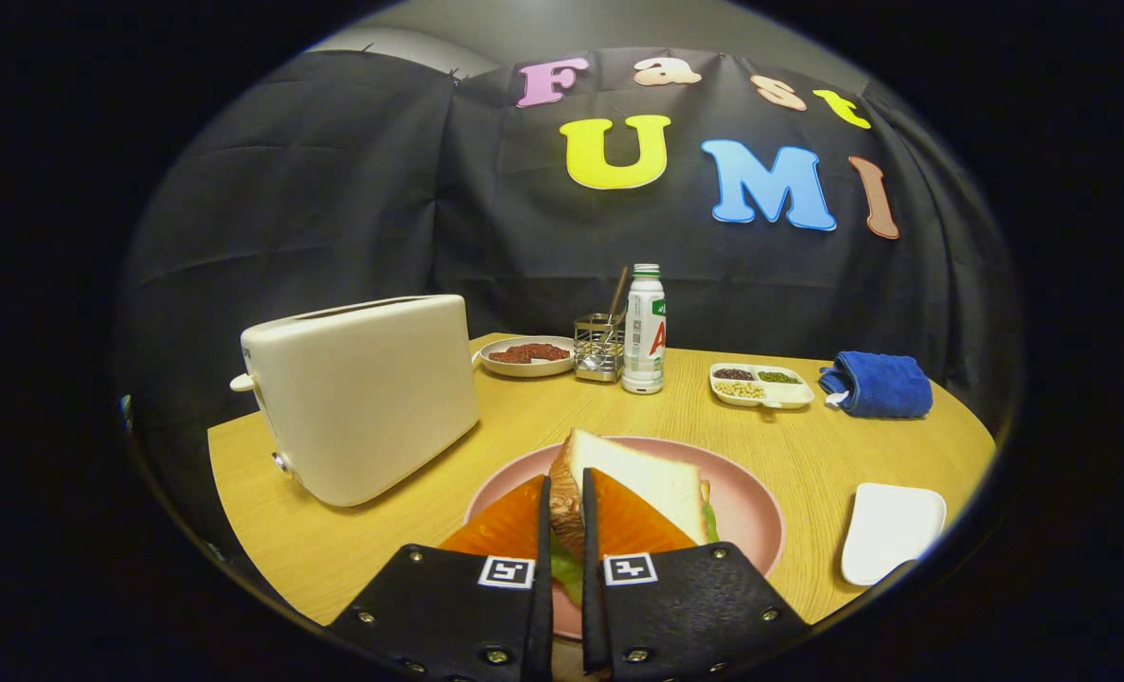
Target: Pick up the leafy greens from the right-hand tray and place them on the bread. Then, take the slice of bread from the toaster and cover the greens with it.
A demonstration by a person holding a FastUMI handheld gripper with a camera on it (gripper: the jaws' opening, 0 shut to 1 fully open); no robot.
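Note:
My gripper (pixel 566 478) is shut on a slice of white bread (pixel 647 478), both fingers pressing on its brown crust edge. The slice lies tilted over the pink plate (pixel 756 507), just ahead of the fingers. Leafy greens (pixel 568 574) peek out under it between the fingers and again at its right edge. Whatever lies beneath the greens is hidden. The cream toaster (pixel 363 398) stands to the left of the plate, and I cannot see into its slots. A white tray (pixel 893 530) sits to the right of the plate with nothing on it.
Beyond the plate on the wooden table (pixel 334 540) stand a white bottle (pixel 644 332), a wire cutlery holder (pixel 599 348), a dish of red food (pixel 526 355), a divided dish of beans (pixel 760 385) and a folded blue cloth (pixel 879 384).

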